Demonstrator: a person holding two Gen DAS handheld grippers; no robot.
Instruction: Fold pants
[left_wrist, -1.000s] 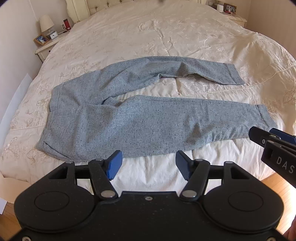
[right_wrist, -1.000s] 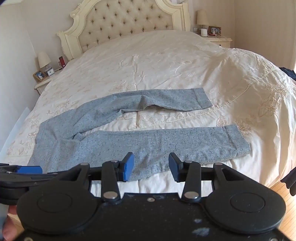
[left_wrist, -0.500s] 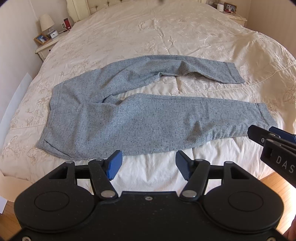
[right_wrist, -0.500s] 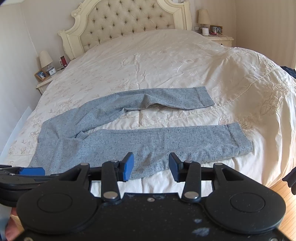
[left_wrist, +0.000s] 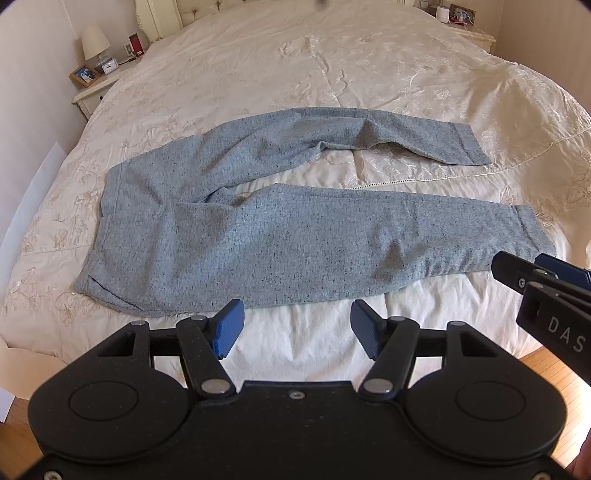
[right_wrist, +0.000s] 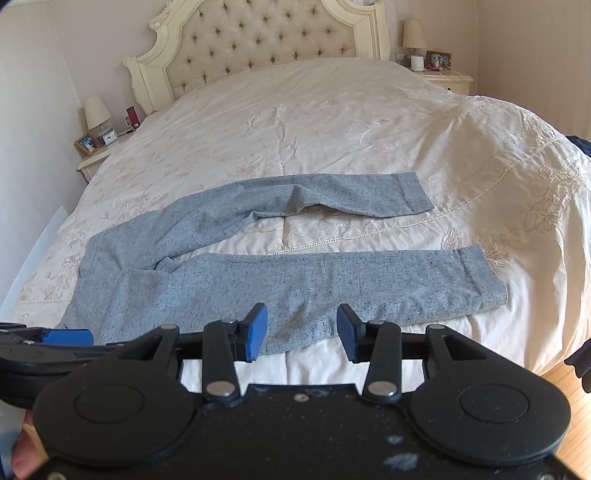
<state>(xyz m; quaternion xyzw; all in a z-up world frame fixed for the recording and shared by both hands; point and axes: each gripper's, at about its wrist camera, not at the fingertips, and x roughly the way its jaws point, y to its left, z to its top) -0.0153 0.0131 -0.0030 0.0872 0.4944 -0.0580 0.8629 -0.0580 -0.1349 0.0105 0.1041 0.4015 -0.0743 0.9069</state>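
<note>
Grey-blue speckled pants lie flat on the cream bed, waist at the left, both legs spread apart toward the right; they also show in the right wrist view. My left gripper is open and empty, just short of the near leg's front edge. My right gripper is open and empty, over the front edge of the near leg. The right gripper's tips show in the left wrist view beside the near leg's cuff. The far leg's cuff lies further back.
The cream embroidered bedspread covers the bed, with a tufted headboard behind. Nightstands with lamps stand at the left and right. Wooden floor shows at the bed's near right edge.
Both grippers have edged slightly closer to the pants; the pants lie unmoved and both grippers stay open.
</note>
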